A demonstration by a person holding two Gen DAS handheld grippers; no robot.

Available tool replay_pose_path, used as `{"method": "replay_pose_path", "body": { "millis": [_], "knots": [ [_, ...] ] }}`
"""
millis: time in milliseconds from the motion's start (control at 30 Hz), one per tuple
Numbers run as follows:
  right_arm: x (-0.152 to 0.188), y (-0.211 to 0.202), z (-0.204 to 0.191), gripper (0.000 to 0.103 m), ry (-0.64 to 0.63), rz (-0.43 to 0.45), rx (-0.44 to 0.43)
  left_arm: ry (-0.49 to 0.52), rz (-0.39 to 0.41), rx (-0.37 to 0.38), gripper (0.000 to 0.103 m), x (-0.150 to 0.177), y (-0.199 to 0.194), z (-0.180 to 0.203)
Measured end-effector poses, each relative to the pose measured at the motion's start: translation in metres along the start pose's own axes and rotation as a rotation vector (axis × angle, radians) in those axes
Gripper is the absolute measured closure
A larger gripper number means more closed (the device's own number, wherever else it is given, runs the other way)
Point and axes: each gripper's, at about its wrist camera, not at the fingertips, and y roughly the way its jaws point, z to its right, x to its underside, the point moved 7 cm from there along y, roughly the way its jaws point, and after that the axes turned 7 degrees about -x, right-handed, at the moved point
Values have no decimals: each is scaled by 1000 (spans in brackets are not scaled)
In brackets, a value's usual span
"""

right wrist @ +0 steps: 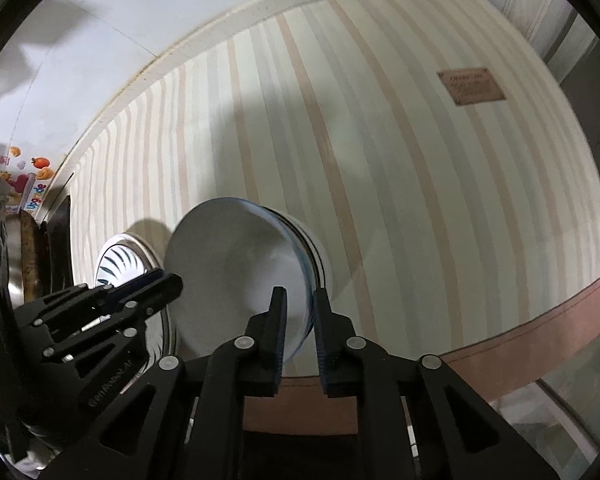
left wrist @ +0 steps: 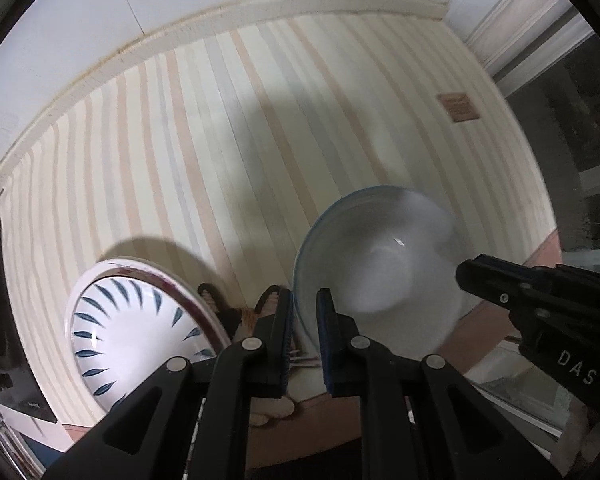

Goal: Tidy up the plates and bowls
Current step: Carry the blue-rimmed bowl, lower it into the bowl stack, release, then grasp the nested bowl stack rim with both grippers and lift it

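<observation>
A white bowl with a blue rim (left wrist: 380, 264) is held up in the air, motion-blurred. My left gripper (left wrist: 305, 300) is shut on its left rim. My right gripper (right wrist: 300, 300) is shut on its right rim (right wrist: 304, 276); that gripper shows in the left wrist view at the right (left wrist: 512, 284). A white bowl with blue leaf marks and a dark rim (left wrist: 140, 328) sits low at the left, also in the right wrist view (right wrist: 120, 260), behind my left gripper (right wrist: 140, 292).
A striped cream and tan wall (left wrist: 228, 128) fills the background, with a small brown plaque (left wrist: 459, 107). A brown band (right wrist: 540, 320) runs below it. Metal pans and dark trays (right wrist: 24, 256) stand at the far left. A dark glass door (left wrist: 572, 140) is at the right.
</observation>
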Motion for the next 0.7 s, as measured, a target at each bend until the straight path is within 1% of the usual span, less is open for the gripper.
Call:
{"method": "replay_pose_path", "body": {
  "millis": [67,133,200,267,333,467,633,667,700],
  "knots": [
    [6,-12,-8,87,-20,19,-6,7,30,0,92,3,-19,-1],
    [13,-25,-15,84,-41,42,-3,18,61,-6,91,8,-37,-1],
    [22,-39,-24,74,-64,64,-2,30,83,-11,88,12,-51,1],
    [30,-50,-31,69,-76,82,-5,30,107,-12,83,17,-64,0],
    [39,-63,-36,64,-90,101,6,36,126,-7,83,23,-77,0],
    [54,-84,-43,48,-111,127,19,45,145,-1,81,30,-93,0],
    [71,-102,-46,38,-120,148,30,49,160,8,80,40,-109,0],
    [73,-104,-46,37,-120,151,27,52,161,10,76,42,-111,0],
    [75,-106,-46,35,-119,154,24,53,161,14,76,44,-113,0]
  ]
}}
